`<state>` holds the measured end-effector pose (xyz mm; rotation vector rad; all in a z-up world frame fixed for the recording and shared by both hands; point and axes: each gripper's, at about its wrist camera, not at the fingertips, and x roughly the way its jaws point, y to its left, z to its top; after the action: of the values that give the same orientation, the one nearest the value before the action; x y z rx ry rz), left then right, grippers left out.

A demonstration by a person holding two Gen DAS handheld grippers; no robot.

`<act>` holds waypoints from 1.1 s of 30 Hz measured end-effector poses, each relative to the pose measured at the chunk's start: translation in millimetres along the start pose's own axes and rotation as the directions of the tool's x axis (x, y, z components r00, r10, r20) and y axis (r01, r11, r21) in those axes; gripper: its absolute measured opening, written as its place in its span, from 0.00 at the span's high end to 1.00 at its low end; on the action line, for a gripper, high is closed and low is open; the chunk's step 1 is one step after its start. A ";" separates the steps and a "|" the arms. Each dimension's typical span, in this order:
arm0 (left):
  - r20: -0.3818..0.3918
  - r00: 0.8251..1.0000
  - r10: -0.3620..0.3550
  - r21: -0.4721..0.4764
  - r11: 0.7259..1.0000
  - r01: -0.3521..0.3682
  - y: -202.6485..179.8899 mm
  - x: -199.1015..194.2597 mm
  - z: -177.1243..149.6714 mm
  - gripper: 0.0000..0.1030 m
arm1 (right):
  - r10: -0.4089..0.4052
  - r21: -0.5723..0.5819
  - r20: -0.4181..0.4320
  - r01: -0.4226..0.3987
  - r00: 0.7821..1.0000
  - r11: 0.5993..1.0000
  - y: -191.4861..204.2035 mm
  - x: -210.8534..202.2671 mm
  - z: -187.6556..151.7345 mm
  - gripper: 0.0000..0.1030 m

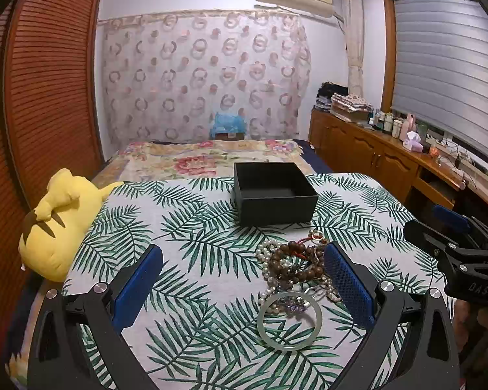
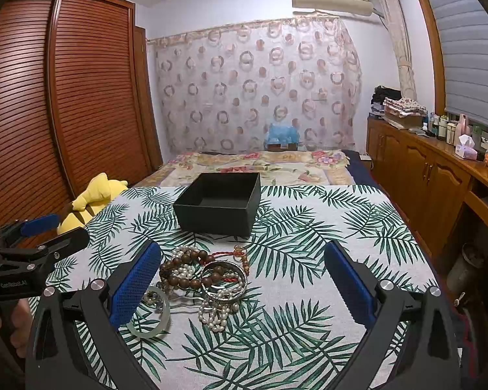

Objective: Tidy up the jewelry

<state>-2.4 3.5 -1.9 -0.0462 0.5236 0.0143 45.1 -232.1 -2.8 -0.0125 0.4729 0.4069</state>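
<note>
Left gripper [image 1: 244,279]: jaws spread wide, nothing clamped, held above the cloth [image 1: 192,214] with its blue pads [image 1: 140,287] clear of all items. Right gripper [image 2: 242,279]: likewise released, jaws fully apart, empty. Writing legible: the right gripper's body, seen from the left wrist view, bears "DAS"; the left gripper's body, seen from the right wrist view, bears "GenRobot.AI". No other lettering can be read. Jewelry [image 1: 294,265] lies in one tangled heap on the palm-leaf cloth, between the two grippers and just in front of the box [image 1: 273,191]. The heap comprises brown wooden beads [image 2: 187,271], white pearls [image 2: 218,313], a red cord [image 2: 231,253], a silver bangle [image 2: 224,284] and a pale green bangle [image 1: 289,320] at the near edge, flat on the cloth. The box is black, open-topped, empty as far as its interior shows, and stands apart from the heap. A yellow plush [image 1: 60,224] rests off the cloth's left edge.
</note>
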 end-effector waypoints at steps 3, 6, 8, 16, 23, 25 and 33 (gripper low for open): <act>0.002 1.000 0.000 0.000 1.000 0.000 -0.5 -1.5 -1.4 0.07 | 0.000 0.001 0.000 0.000 1.000 1.000 -0.1 0.2 0.0 0.02; 0.002 1.000 -0.001 0.006 1.000 0.001 -1.8 -1.1 -0.1 0.07 | 0.000 0.001 0.000 0.000 1.000 1.000 -0.1 0.2 0.0 0.02; 0.001 1.000 -0.001 0.005 1.000 0.001 -2.1 -1.2 0.3 0.07 | -0.001 0.001 0.000 0.001 1.000 1.000 0.0 0.0 0.1 0.02; 0.003 1.000 -0.002 0.006 1.000 0.002 -1.7 -2.1 2.1 0.07 | 0.001 0.003 0.001 -0.001 1.000 1.000 -0.5 -0.7 0.3 0.02; 0.004 1.000 -0.001 0.006 1.000 0.001 -1.9 -2.5 2.1 0.07 | 0.001 0.002 0.002 -0.001 1.000 1.000 -0.3 -0.9 0.1 0.02; 0.004 1.000 -0.001 0.006 1.000 0.001 -2.0 -2.6 2.1 0.07 | 0.001 0.003 0.002 -0.001 1.000 1.000 -0.5 -1.1 0.1 0.02; 0.005 1.000 0.000 0.008 1.000 0.000 -2.8 -3.1 2.9 0.07 | 0.002 0.003 0.003 -0.002 1.000 1.000 -0.2 -1.0 -0.2 0.02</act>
<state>-3.6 0.9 2.3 -0.0388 0.5181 0.0121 44.3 -232.7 -2.6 -0.0088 0.4709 0.4083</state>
